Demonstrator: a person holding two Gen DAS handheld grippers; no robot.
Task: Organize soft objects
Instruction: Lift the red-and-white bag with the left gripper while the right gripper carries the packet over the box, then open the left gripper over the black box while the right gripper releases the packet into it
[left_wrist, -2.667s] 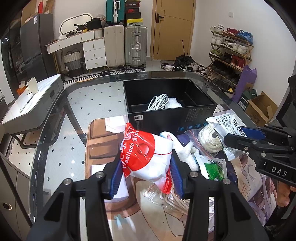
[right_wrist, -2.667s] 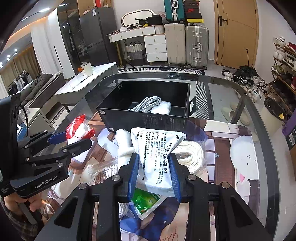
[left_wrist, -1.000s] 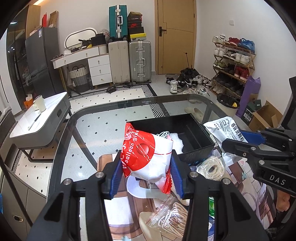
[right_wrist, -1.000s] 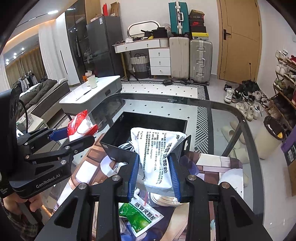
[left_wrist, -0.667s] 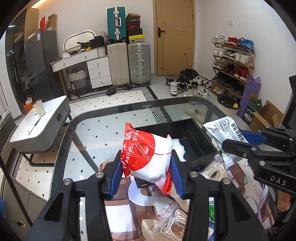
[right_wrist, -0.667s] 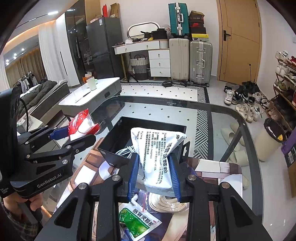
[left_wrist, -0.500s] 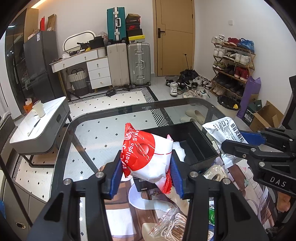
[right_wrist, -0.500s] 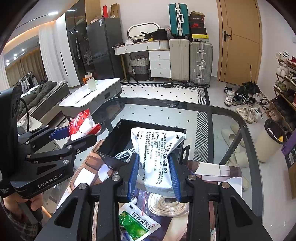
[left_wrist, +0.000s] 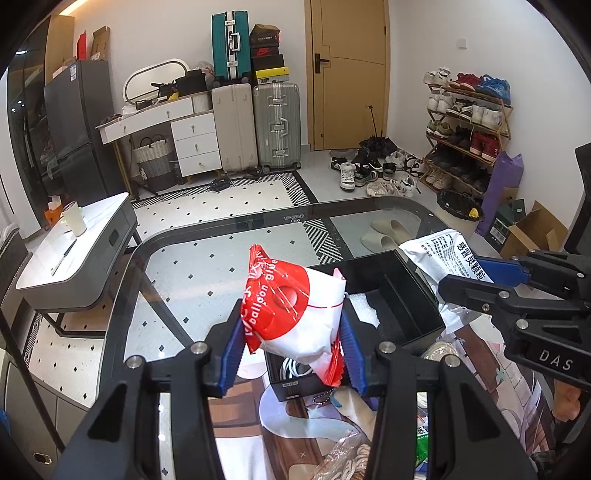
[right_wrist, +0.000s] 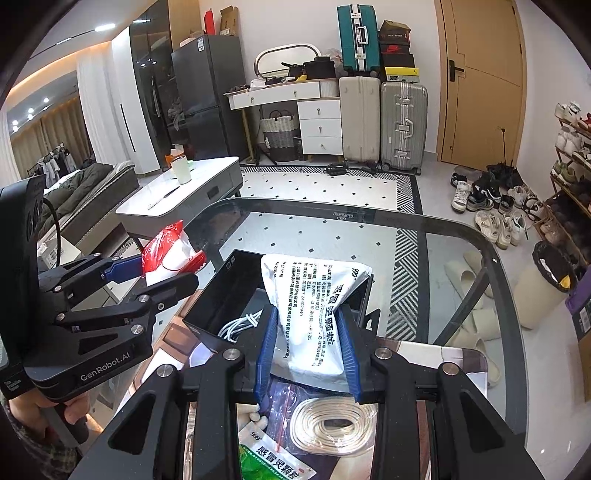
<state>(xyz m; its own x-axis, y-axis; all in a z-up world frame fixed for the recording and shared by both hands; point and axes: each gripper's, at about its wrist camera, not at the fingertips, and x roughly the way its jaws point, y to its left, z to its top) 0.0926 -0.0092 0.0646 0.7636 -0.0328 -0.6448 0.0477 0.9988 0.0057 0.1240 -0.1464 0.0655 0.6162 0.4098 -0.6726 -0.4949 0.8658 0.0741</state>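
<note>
My left gripper (left_wrist: 291, 350) is shut on a red-and-white balloon bag (left_wrist: 291, 314) and holds it high above the near end of the black box (left_wrist: 402, 314). My right gripper (right_wrist: 308, 350) is shut on a white printed pouch (right_wrist: 314, 317) and holds it over the same box (right_wrist: 229, 291). The box holds a white cable bundle (right_wrist: 240, 321). Each gripper shows in the other's view: the right one (left_wrist: 480, 280) and the left one (right_wrist: 162, 273).
The box stands on a glass table (left_wrist: 192, 266) with a picture mat. Below the grippers lie a coiled white cord in a bag (right_wrist: 332, 424), a green sachet (right_wrist: 273, 461) and a bagged rope (left_wrist: 351, 458). Suitcases, a desk and a shoe rack stand behind.
Both grippers have lifted their bags up from the pile on the mat and carried them forward over the black box. The grips have not changed.
</note>
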